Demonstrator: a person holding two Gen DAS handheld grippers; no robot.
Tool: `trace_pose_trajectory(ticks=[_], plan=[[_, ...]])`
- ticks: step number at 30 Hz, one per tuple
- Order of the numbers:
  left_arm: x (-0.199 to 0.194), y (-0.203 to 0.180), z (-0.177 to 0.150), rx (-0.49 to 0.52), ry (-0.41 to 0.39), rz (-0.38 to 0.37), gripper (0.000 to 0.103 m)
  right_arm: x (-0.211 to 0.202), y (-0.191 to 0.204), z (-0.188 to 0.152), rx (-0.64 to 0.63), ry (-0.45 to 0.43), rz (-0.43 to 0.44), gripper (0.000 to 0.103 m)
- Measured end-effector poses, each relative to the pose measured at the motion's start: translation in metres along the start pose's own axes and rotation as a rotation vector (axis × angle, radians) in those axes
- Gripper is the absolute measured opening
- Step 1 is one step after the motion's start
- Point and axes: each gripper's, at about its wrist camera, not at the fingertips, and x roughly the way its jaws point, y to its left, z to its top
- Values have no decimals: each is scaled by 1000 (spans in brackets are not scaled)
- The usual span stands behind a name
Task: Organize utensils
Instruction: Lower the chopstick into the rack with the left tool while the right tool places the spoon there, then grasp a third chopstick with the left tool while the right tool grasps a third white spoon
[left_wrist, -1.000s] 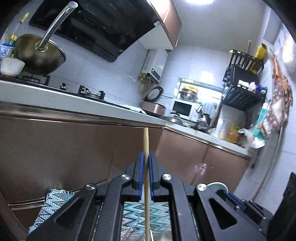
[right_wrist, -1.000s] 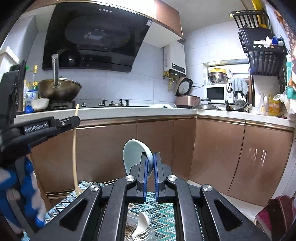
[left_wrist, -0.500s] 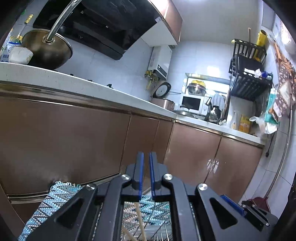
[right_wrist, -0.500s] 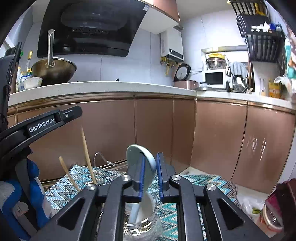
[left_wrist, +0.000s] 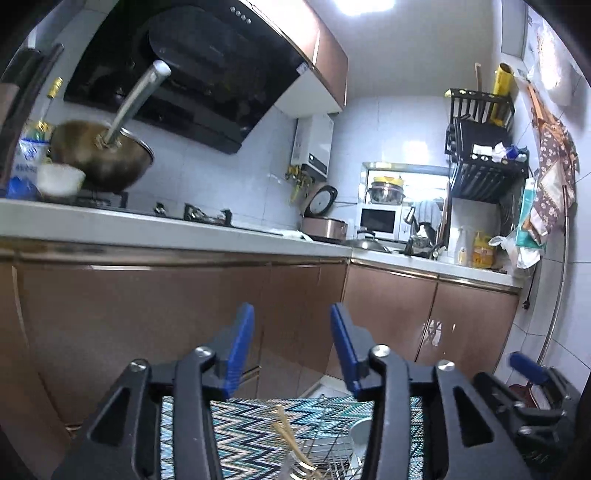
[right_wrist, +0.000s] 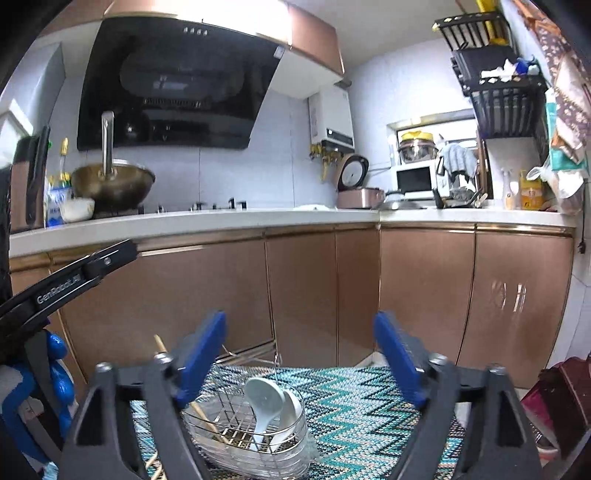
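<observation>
A wire utensil basket (right_wrist: 255, 432) stands on a zigzag-patterned mat (right_wrist: 354, 406). Two pale ceramic spoons (right_wrist: 264, 402) stand in its right part and wooden chopsticks (right_wrist: 201, 419) lean in its left part. My right gripper (right_wrist: 299, 354) is open and empty above and just behind the basket. My left gripper (left_wrist: 291, 347) is open and empty above the basket (left_wrist: 325, 446), with the chopstick tips (left_wrist: 286, 432) below it. The left gripper's body also shows at the left of the right wrist view (right_wrist: 70, 284).
Brown cabinet doors (right_wrist: 303, 288) under a white counter (right_wrist: 221, 221) lie straight ahead. On the counter are a wok (right_wrist: 110, 181), a rice cooker (right_wrist: 358, 192) and a microwave (right_wrist: 413, 179). A black wall rack (right_wrist: 498, 92) hangs at the right.
Both grippers have opened. The left let its chopstick go into the basket and the right let the spoon go into it; both then rose and tilted up.
</observation>
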Motion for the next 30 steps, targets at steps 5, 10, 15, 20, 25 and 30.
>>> trace_pose_trajectory(ticks=[5,10,15,20,25,30], plan=[[-36,17,23,30,-13,37,57,-36,1,20,-9,-42,-15,103],[-72,30,40,78,-9,88,70,-71,0,33,-6,-80,-30,103],[-109,42,51,106,-24,118,72,-104,-3,43,8,-134,-24,103],[-143,55,63,95,-62,151,78,-134,-2,52,20,-196,-2,103],[-166,61,70,92,-89,172,84,-154,-1,57,43,-193,36,103],[-176,62,70,109,-68,187,84,-166,3,57,27,-173,36,103]])
